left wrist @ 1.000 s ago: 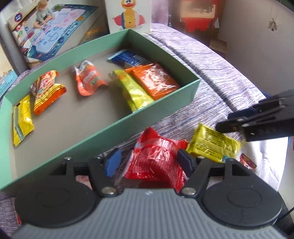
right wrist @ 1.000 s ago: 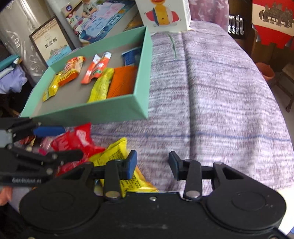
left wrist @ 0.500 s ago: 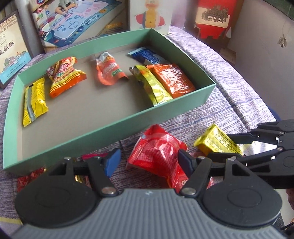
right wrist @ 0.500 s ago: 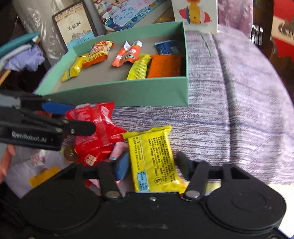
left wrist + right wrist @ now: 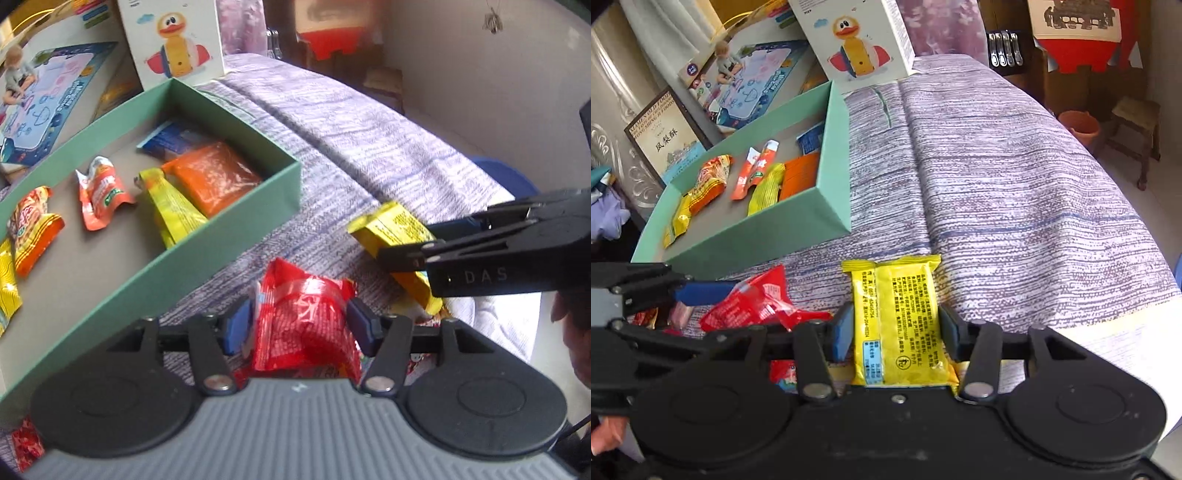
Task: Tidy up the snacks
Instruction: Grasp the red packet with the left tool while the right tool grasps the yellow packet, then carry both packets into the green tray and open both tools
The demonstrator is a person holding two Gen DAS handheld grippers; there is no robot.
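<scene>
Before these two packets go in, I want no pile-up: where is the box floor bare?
The green box floor is bare along its near wall, in front of the snack row. The far corner is crowded: orange packet, blue packet and yellow-green packet touch.

Left gripper (image 5: 299, 326): grey ribbed body, black discs, blue-padded fingers (image 5: 236, 328) (silver screws).

Beige wall (image 5: 461, 74), wooden stool (image 5: 1134, 122) on pale floor (image 5: 1152, 206), daylight.
</scene>
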